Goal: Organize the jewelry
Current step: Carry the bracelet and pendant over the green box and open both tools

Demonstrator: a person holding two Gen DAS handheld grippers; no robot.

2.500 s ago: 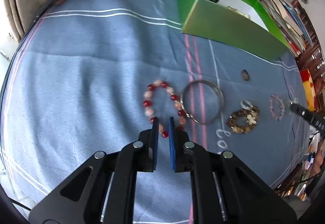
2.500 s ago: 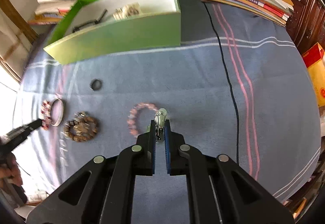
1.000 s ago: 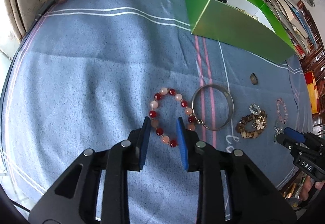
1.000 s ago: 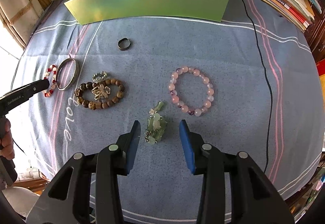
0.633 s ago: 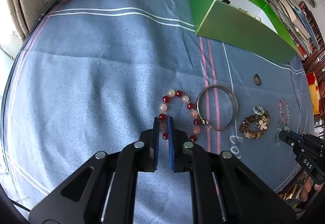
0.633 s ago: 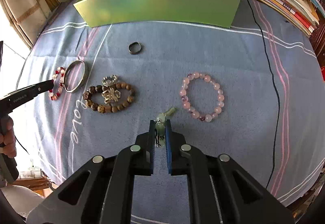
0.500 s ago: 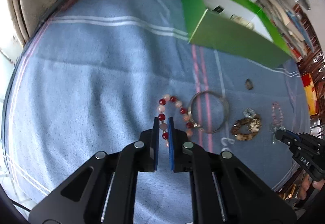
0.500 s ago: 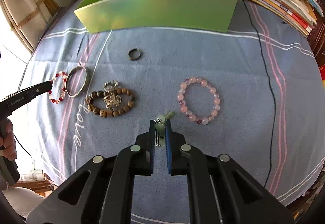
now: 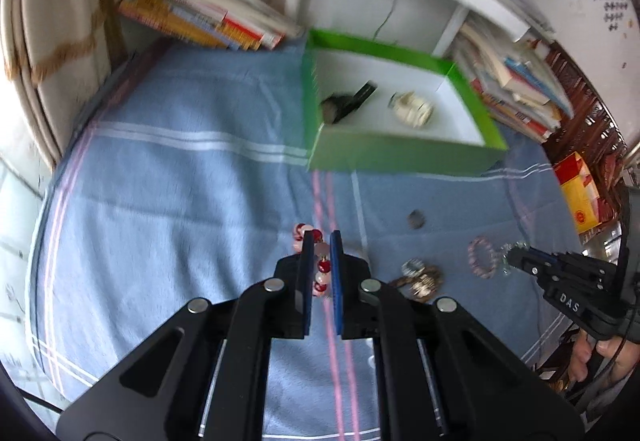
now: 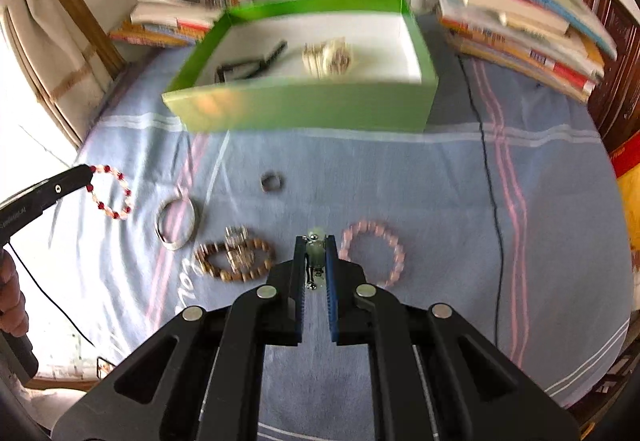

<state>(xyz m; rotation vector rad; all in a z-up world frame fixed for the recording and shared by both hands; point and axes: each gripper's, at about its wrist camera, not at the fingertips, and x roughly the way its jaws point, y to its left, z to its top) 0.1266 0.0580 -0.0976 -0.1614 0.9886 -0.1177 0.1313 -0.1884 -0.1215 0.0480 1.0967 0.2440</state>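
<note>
Left gripper is pinched tight on the red-and-pink bead bracelet, dangling clear of the blue cloth. Right gripper is clamped on a pale green charm. Green box sits at 12 o'clock.

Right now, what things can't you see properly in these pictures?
- Dark thing in the green box: motion blur in both views, can't identify.
- Silver bangle: absent from the left wrist view, apparently hidden behind that gripper.
- Pale green charm: mostly hidden between the right jaws.
- Small ring: too small and blurred for detail.
</note>
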